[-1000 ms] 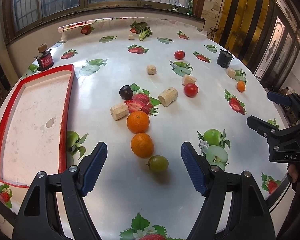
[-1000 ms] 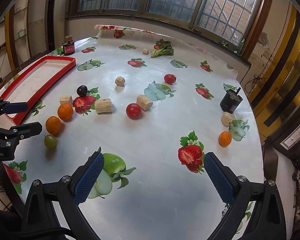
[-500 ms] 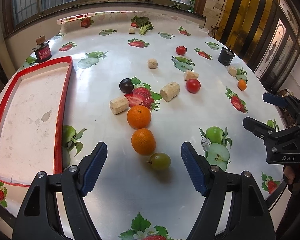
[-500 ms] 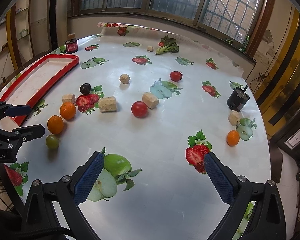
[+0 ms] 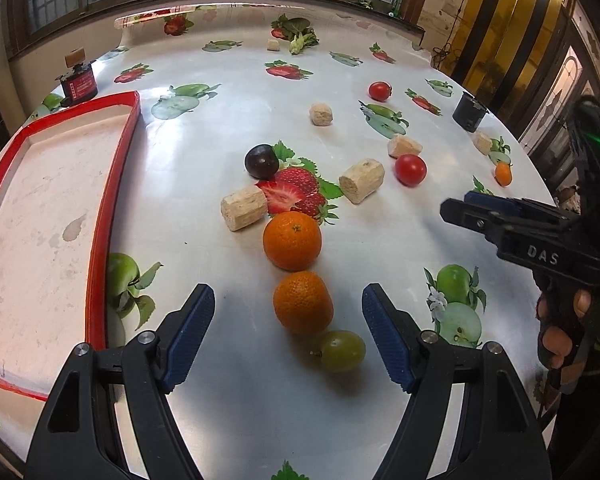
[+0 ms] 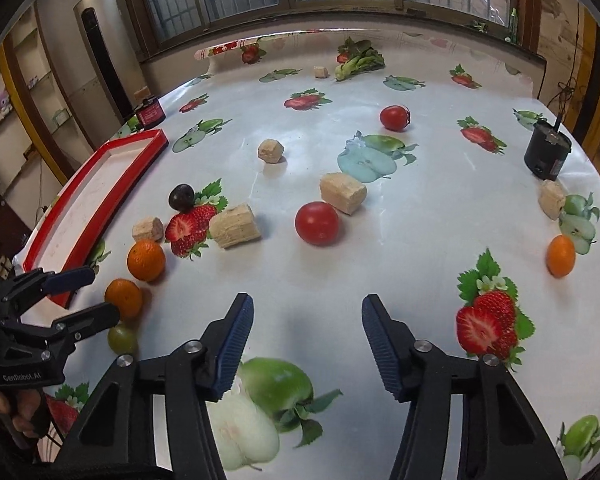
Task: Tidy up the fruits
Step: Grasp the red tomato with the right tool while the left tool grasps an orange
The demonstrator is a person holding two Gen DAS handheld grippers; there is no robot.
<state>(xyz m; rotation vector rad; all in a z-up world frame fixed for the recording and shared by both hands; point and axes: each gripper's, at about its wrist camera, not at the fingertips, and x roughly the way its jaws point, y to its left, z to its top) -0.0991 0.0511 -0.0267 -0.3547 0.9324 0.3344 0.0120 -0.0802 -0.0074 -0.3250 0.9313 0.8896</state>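
Observation:
My left gripper (image 5: 288,332) is open, its pads on either side of the near orange (image 5: 303,302) and a green grape (image 5: 342,351). A second orange (image 5: 292,241) and a dark plum (image 5: 261,161) lie just beyond. Two red tomatoes (image 5: 410,169) (image 5: 380,91) and a small orange (image 5: 503,173) lie farther right. The red-rimmed tray (image 5: 96,240) lies at the left, empty. My right gripper (image 6: 306,340) is open and empty above the table, with a tomato (image 6: 317,223) ahead of it. It shows in the left wrist view (image 5: 476,210).
Several cork-like chunks (image 5: 244,207) (image 5: 362,180) lie among the fruit. A dark jar (image 5: 79,84) stands behind the tray and a black cup (image 5: 469,111) at the far right. Greens (image 5: 300,38) lie at the far edge. The tablecloth has printed fruit.
My left gripper has moved forward and lower, so the near orange and grape now sit between its pads. My right gripper has moved forward and left toward the tomato.

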